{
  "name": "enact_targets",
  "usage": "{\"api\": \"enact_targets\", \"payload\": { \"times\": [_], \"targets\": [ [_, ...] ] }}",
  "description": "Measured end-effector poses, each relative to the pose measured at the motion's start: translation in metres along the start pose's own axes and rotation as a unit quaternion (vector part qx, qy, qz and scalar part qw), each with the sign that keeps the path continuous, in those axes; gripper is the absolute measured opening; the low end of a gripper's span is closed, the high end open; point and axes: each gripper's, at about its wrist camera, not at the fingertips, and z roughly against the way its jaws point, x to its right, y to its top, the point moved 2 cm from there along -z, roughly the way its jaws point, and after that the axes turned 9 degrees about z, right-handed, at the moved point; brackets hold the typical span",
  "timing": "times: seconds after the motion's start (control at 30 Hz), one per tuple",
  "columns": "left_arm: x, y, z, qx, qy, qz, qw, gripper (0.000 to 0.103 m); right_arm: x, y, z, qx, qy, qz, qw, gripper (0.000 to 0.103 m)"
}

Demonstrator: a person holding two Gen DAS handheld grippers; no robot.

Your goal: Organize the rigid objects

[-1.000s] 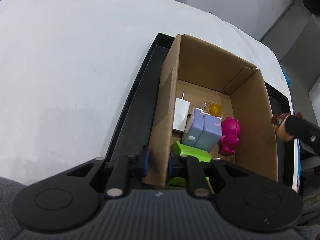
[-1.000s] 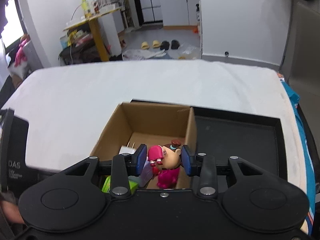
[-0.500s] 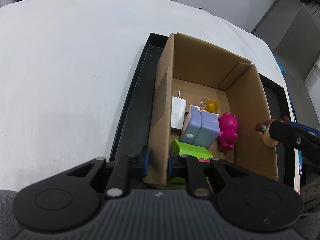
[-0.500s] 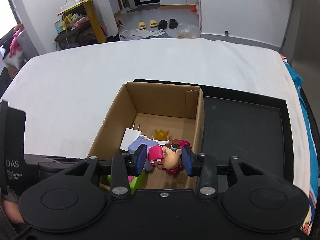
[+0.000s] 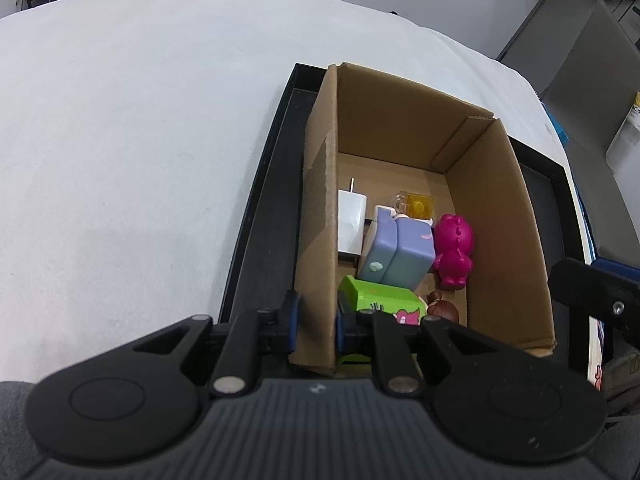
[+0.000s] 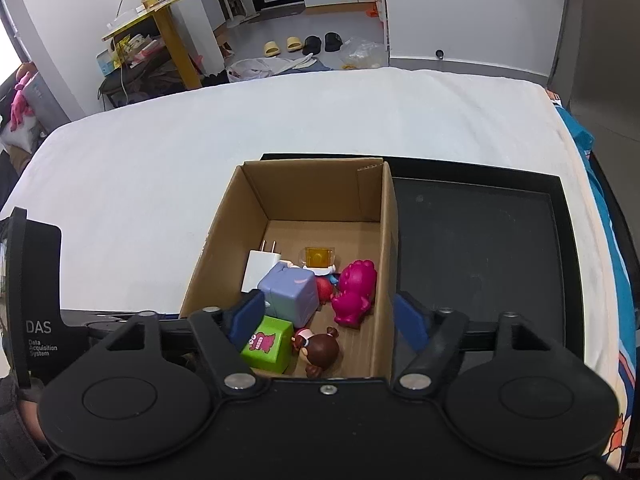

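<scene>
Left gripper clamped on the near left wall of the cardboard box; right gripper above the box, jaws opening, nothing between them. Inside, on the box floor: brown-haired doll nearest, green block, purple cube, pink figure, white plug, yellow piece. Box standing in a black tray on a white cloth-covered table; beyond, grey floor with slippers, a yellow table far left.
</scene>
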Motion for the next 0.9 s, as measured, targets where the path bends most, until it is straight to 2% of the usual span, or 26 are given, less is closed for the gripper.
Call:
{"api": "enact_targets", "payload": {
  "times": [0.17,0.23,0.6,0.7,0.9],
  "targets": [
    [0.004,-0.001,0.008,-0.002,0.002,-0.017,0.9999,0.017,0.002,-0.003,0.000,-0.008,0.003,-0.013,1.000,0.075],
    [0.006,-0.001,0.012,-0.004,0.004,-0.021,0.9998,0.017,0.004,-0.004,0.001,-0.007,0.004,-0.020,1.000,0.080],
    [0.018,0.002,0.038,0.000,-0.001,-0.048,0.9989,0.022,0.024,-0.011,0.014,-0.003,0.008,-0.062,0.998,0.091],
    [0.021,0.001,0.047,0.004,-0.004,-0.050,0.9987,0.027,0.030,-0.013,0.020,0.001,0.001,-0.069,0.998,0.094],
    [0.030,-0.005,0.067,0.015,-0.021,-0.054,0.9982,0.051,0.040,-0.016,0.034,0.009,-0.012,-0.077,0.997,0.103]
  ]
}}
